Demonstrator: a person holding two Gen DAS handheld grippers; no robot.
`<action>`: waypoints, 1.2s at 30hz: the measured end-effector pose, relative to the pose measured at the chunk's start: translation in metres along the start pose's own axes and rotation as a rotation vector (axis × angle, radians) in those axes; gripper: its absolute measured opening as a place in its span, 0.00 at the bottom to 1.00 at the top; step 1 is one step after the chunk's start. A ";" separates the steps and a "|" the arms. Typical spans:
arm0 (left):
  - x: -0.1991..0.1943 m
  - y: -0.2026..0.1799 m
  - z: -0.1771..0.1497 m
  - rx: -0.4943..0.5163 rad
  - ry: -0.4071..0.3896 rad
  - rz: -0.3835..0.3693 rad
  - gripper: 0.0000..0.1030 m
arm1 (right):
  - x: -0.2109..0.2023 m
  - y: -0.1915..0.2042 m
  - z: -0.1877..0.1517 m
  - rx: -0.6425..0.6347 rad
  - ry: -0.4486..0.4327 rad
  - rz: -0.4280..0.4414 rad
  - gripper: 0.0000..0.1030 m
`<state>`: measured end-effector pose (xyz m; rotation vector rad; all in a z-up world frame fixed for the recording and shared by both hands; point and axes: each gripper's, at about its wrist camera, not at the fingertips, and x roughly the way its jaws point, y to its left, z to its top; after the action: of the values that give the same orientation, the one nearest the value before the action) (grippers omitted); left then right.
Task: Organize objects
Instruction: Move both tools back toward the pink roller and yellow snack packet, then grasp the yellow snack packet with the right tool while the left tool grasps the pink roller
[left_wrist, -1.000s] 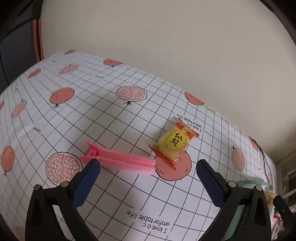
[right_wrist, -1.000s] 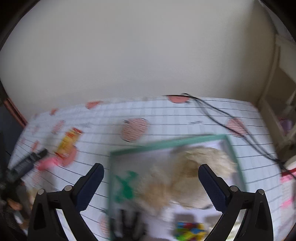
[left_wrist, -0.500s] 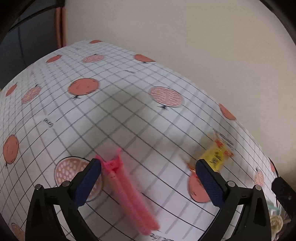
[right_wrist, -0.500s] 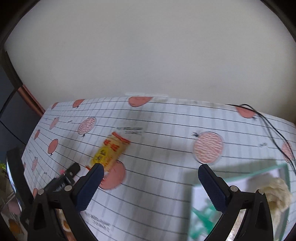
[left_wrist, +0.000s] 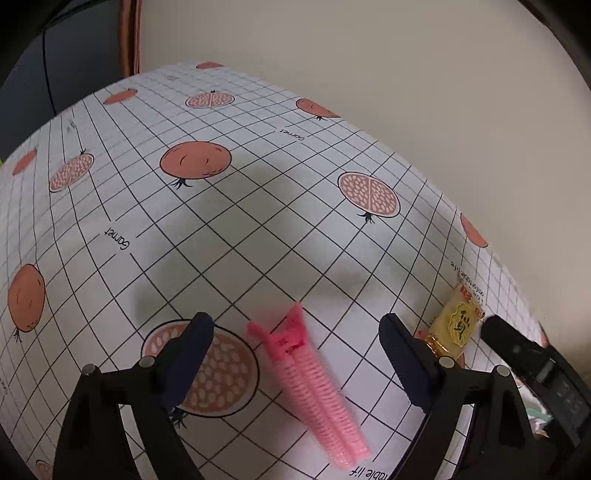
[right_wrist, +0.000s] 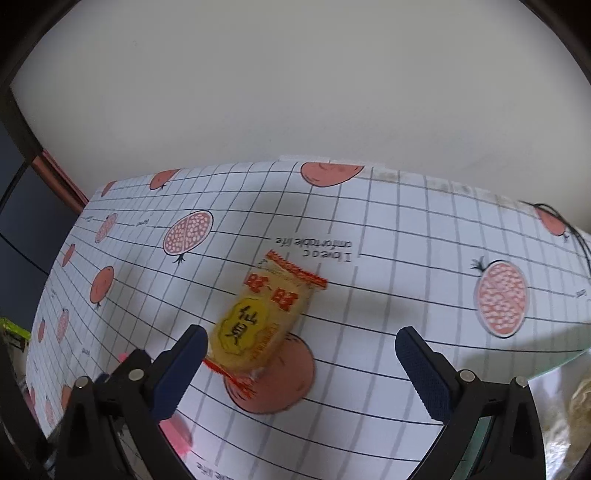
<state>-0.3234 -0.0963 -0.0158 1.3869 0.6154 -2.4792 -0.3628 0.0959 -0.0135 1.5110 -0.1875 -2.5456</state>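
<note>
gridded tablecloth (left_wrist: 258, 221), ribbed pink clip (left_wrist: 314, 387), crinkly packet (right_wrist: 262, 317)

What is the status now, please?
Both hand-held grippers open, left, right. Pink clip between left fingers, on cloth. Snack by right. Nothing blocking.

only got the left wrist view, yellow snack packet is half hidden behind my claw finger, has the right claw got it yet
Observer: No. In the right wrist view the right claw is open, and the yellow snack packet lies flat on the tablecloth, close to the claw's left finger.
Operator: any place to put it over there
Observer: A green-edged tray shows at the right edge of that view, beyond the claw's right finger.
Operator: anything in it
Observer: A beige fluffy thing lies inside. Only a sliver shows, so I cannot tell what it is.
</note>
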 end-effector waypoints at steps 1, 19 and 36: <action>-0.001 0.002 0.002 -0.002 0.004 -0.001 0.89 | 0.001 0.003 0.000 -0.001 0.002 0.002 0.99; 0.000 0.011 0.002 0.020 0.042 -0.009 0.88 | 0.028 0.028 -0.003 -0.061 0.063 -0.063 0.46; 0.008 -0.040 -0.021 0.168 0.040 0.027 0.28 | 0.001 -0.005 -0.012 -0.058 0.074 -0.073 0.39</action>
<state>-0.3277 -0.0515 -0.0220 1.4973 0.4012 -2.5375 -0.3534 0.1002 -0.0209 1.6148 -0.0487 -2.5218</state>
